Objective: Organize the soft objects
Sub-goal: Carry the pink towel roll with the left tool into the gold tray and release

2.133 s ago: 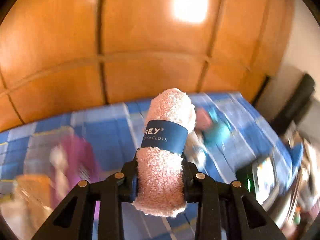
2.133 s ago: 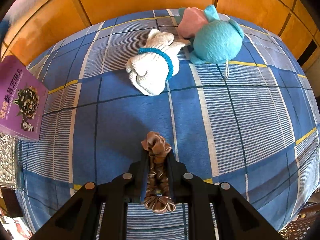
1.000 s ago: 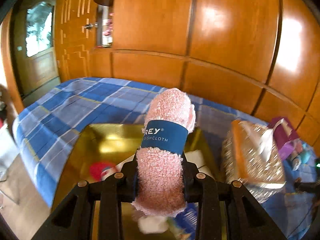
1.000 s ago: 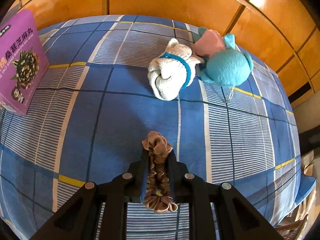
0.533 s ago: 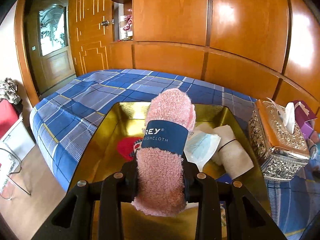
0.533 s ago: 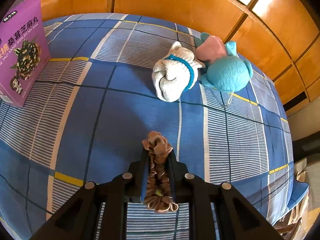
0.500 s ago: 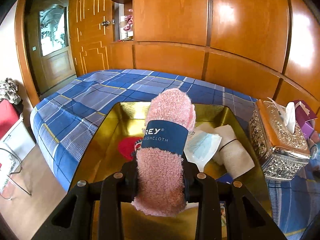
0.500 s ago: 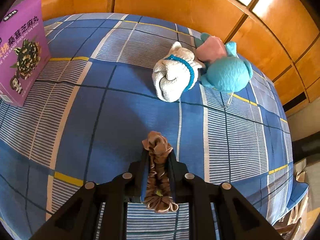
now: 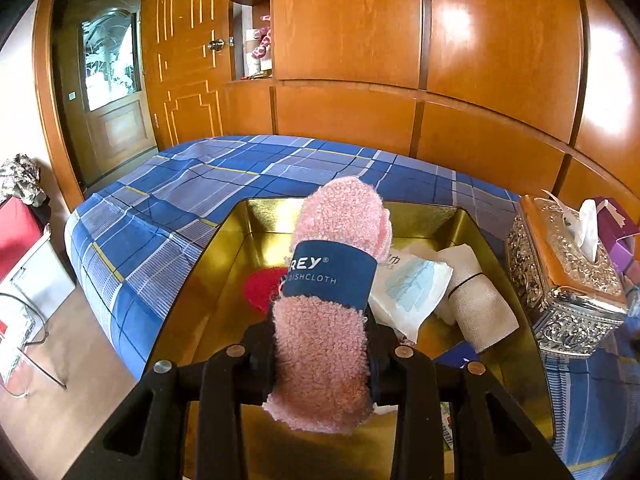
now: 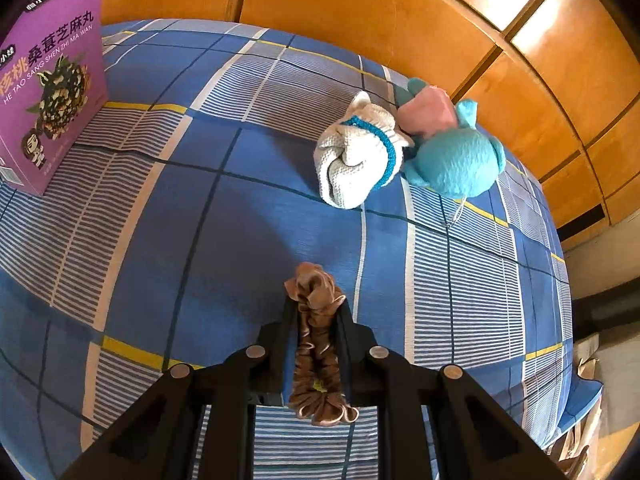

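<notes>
1. A bed (image 10: 248, 208) with a blue plaid cover, crossed by white stripes and thin yellow lines, fills both views; glossy orange wood panelling (image 9: 460, 48) rises behind it, with a glazed door (image 9: 110, 64) to the left.
2. The left tongs (image 9: 320, 340) are clamped on a rolled pink dishcloth (image 9: 324, 344), fuzzy and upright, wrapped in a navy paper band, held above a shiny gold tray (image 9: 224, 280) on the bed.
3. The tray holds a red item, a pale blue mask packet (image 9: 412, 288) and a beige woven roll (image 9: 480, 304); an embossed silver tissue box (image 9: 560, 280) stands just beside it.
4. The right tongs (image 10: 318, 340) pinch a ruffled brown satin scrunchie (image 10: 316, 344) over the cover.
5. Further off lie a white knit roll (image 10: 356, 160) with a blue band, touching a teal plush toy (image 10: 456, 160); a purple box (image 10: 48, 80) stands left.
</notes>
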